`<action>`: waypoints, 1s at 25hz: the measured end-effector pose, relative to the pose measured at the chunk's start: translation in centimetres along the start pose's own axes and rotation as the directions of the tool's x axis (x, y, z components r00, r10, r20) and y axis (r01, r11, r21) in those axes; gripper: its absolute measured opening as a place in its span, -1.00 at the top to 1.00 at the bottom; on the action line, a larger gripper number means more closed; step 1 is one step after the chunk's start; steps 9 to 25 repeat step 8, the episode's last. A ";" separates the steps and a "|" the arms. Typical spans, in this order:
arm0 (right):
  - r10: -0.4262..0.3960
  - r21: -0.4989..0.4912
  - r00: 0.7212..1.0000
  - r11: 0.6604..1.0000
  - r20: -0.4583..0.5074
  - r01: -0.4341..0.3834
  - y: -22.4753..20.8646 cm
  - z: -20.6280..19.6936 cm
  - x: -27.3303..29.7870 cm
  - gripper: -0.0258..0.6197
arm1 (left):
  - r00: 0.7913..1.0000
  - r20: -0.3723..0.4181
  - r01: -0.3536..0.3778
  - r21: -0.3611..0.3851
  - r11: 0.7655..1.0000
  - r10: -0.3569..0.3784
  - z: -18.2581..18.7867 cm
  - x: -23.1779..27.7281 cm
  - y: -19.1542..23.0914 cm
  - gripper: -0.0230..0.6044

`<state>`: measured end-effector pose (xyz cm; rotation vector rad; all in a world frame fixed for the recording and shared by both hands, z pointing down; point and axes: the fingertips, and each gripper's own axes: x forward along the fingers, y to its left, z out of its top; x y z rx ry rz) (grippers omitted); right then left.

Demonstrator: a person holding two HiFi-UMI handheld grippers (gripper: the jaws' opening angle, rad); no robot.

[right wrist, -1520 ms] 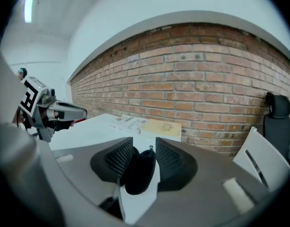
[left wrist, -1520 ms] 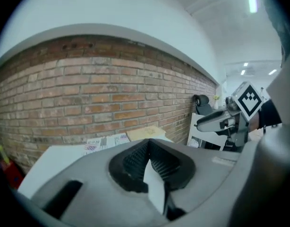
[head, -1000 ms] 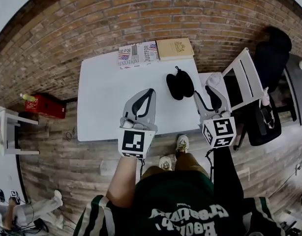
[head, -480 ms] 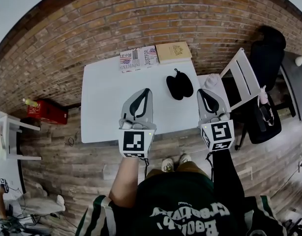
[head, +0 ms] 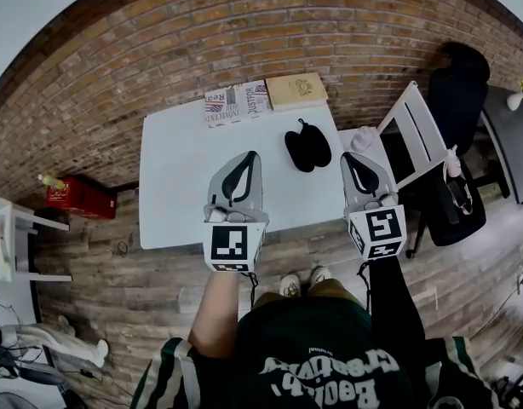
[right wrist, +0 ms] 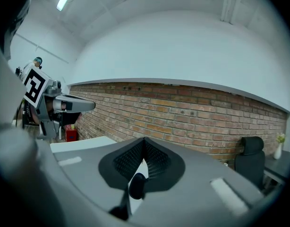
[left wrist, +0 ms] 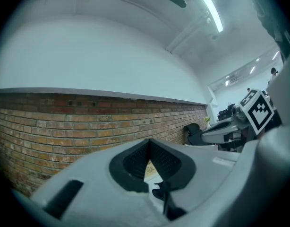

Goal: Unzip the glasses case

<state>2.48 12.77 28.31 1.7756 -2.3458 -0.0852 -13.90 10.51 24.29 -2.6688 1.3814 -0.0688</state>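
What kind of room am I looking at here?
Probably an office or studio workroom: a brick wall, a white table with books and a black glasses case, and a black office chair to one side.

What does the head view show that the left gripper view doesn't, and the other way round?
Only the head view: the folded printed newspaper, the red box on the wooden floor and the person's shoes. Only the left gripper view: the long ceiling light strip. Both: the red brick wall and the right gripper.
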 end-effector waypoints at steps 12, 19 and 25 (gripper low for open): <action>-0.007 0.004 1.000 1.000 0.003 0.007 -0.3 0.3 -0.3 0.88 | 1.000 0.003 0.005 0.007 1.000 -0.005 0.4 0.0 -0.3 0.91; -0.007 0.004 1.000 1.000 0.003 0.007 -0.3 0.3 -0.3 0.88 | 1.000 0.003 0.005 0.007 1.000 -0.005 0.4 0.0 -0.3 0.91; -0.007 0.004 1.000 1.000 0.003 0.007 -0.3 0.3 -0.3 0.88 | 1.000 0.003 0.005 0.007 1.000 -0.005 0.4 0.0 -0.3 0.91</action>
